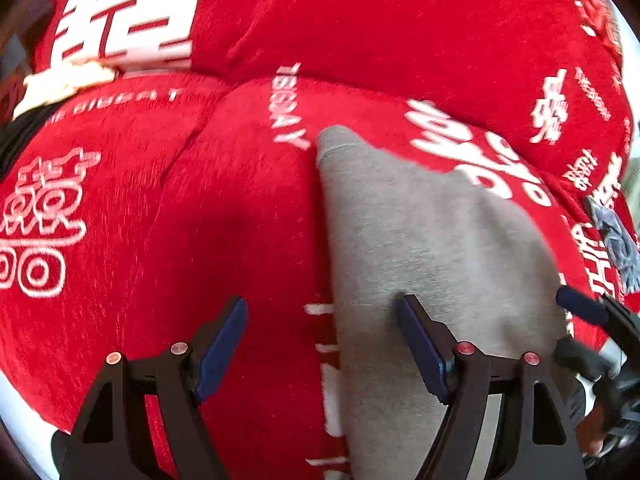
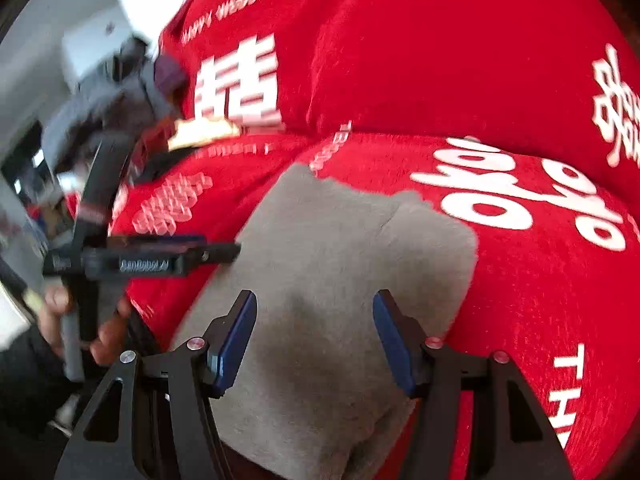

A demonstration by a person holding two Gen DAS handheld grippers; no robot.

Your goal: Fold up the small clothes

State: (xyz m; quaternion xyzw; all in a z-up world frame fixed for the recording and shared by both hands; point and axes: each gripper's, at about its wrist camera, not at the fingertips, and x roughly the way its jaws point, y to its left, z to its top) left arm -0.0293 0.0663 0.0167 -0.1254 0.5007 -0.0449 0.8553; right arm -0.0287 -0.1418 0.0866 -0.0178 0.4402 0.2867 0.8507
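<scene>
A small grey garment [image 1: 432, 240] lies flat on a red cover printed with white characters [image 1: 200, 220]. My left gripper [image 1: 322, 304] hangs open over the garment's left edge: one pad is above the red cover, the other above the grey cloth, and nothing is pinched. In the right wrist view the grey garment [image 2: 340, 240] fills the middle, with my right gripper [image 2: 314, 296] open just above it and its pads apart. The left gripper [image 2: 224, 248] shows at the left, held by a hand [image 2: 108, 336]. The right gripper [image 1: 560, 322] shows at the right edge.
The red cover [image 2: 520, 300] bulges up into a raised fold behind the garment. A cream-coloured object [image 1: 68, 80] lies at the far left beside something dark. A grey-blue cloth [image 1: 616, 240] sits at the right edge. Blurred room furniture [image 2: 60, 80] lies beyond the left.
</scene>
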